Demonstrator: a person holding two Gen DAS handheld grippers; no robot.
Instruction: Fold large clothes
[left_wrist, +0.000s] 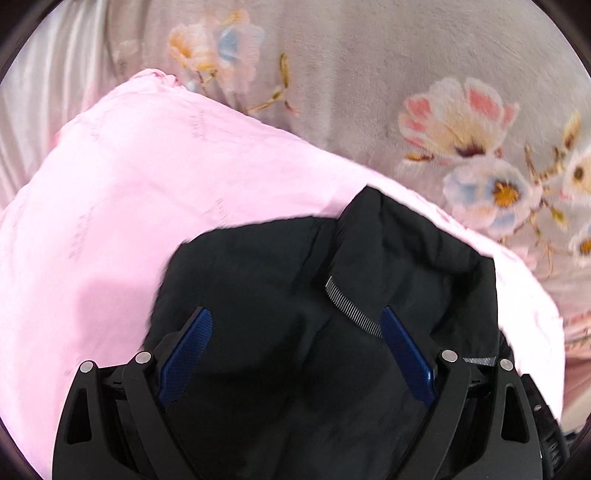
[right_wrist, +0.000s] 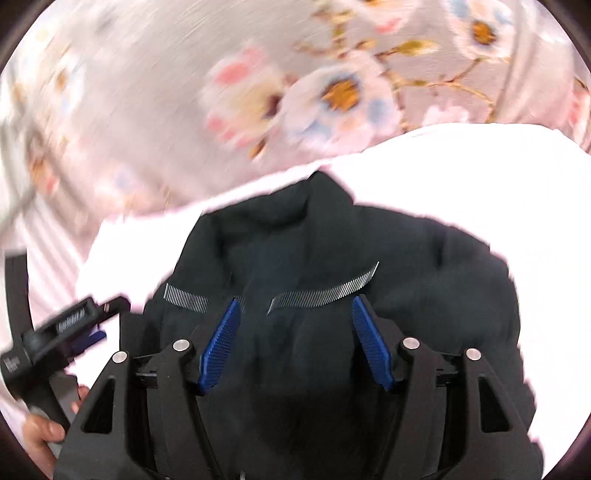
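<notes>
Both claws are standing wide with nothing pinched: the right claw (right_wrist: 295, 328) and the left claw (left_wrist: 295, 343) are hovering over the black garment (right_wrist: 332, 258). It is lying bunched into a compact, seemingly folded bundle on the pink sheet (left_wrist: 129, 184) over the floral blanket (left_wrist: 369, 55); tidying probably remains

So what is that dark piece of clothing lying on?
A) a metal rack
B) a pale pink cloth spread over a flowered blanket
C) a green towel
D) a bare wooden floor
B: the dark garment rests on a pale pink cloth, with a flowered blanket showing beyond its edge.
</notes>
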